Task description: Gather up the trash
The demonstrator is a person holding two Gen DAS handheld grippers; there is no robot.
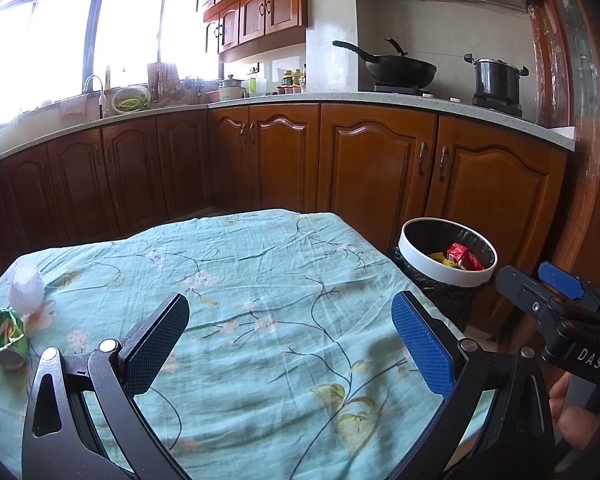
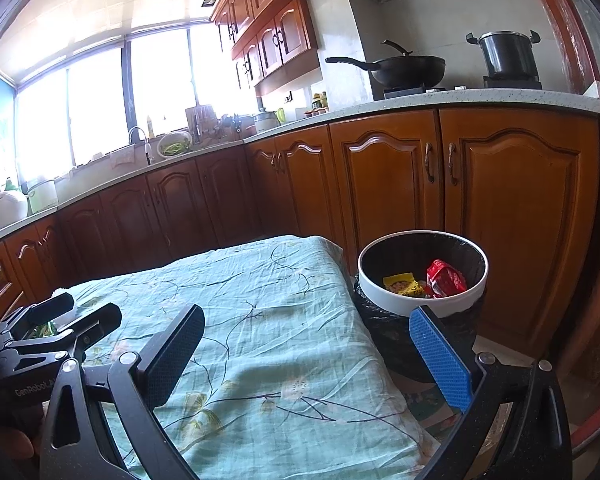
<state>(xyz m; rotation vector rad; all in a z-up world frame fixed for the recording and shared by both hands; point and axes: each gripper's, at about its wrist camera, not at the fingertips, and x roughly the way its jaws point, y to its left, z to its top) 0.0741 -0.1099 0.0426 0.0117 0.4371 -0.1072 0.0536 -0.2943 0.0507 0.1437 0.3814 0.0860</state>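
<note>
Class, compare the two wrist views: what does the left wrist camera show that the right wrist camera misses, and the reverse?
Only the left wrist view shows the crushed cans clearly, beside the white foam net. Only the right wrist view shows the rice cooker on the counter. Both show the tablecloth, the trash bin holding a red wrapper, the wok, and both tools open: left tool, right tool.

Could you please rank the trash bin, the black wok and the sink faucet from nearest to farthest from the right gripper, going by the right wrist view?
From the right gripper, open over the table:
1. Trash bin, just ahead on the right, beside the table's edge.
2. Black wok, on the stove beyond the bin.
3. Sink faucet, far left under the window.
</note>
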